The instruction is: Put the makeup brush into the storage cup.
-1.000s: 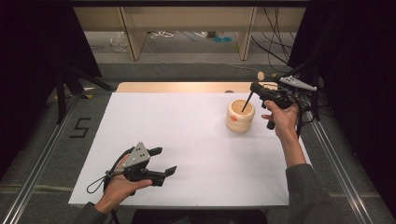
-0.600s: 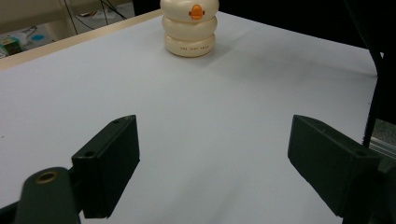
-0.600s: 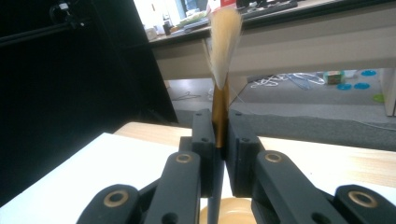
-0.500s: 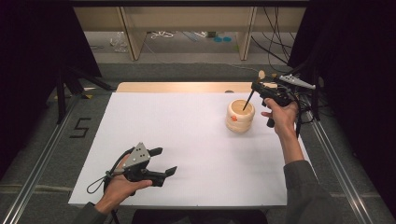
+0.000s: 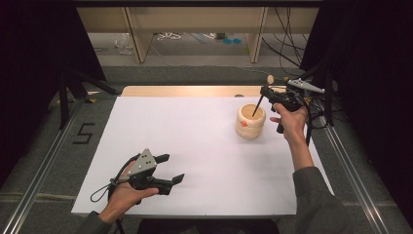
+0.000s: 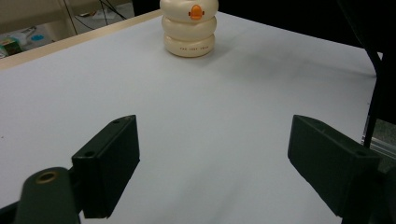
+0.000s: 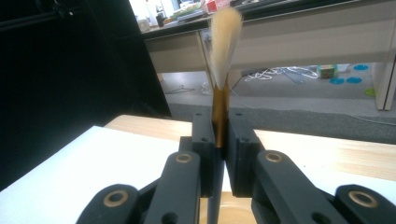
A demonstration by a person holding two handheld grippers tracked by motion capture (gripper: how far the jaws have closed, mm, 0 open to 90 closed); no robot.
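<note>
1. We hold the brush [image 7: 219,100] pinched between the jaws of the right claw [image 5: 267,92], directly above the cream holder [image 5: 251,122] on the bench [image 5: 195,141].
2. The brush's long axis runs steeply: dark handle tip down inside the holder's mouth, bristles up and away from it.
3. We judge the handle should sink straight, clear of the rim, before we loosen.
4. The left claw [image 6: 212,154] rests spread and empty, well apart from the holder.

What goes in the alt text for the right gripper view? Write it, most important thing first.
The right gripper is shut on a brush, its gold ferrule clamped between the black jaws and its pale bristles pointing up. Beyond lie the white table, its wooden edge and a dim floor with cables.
</note>
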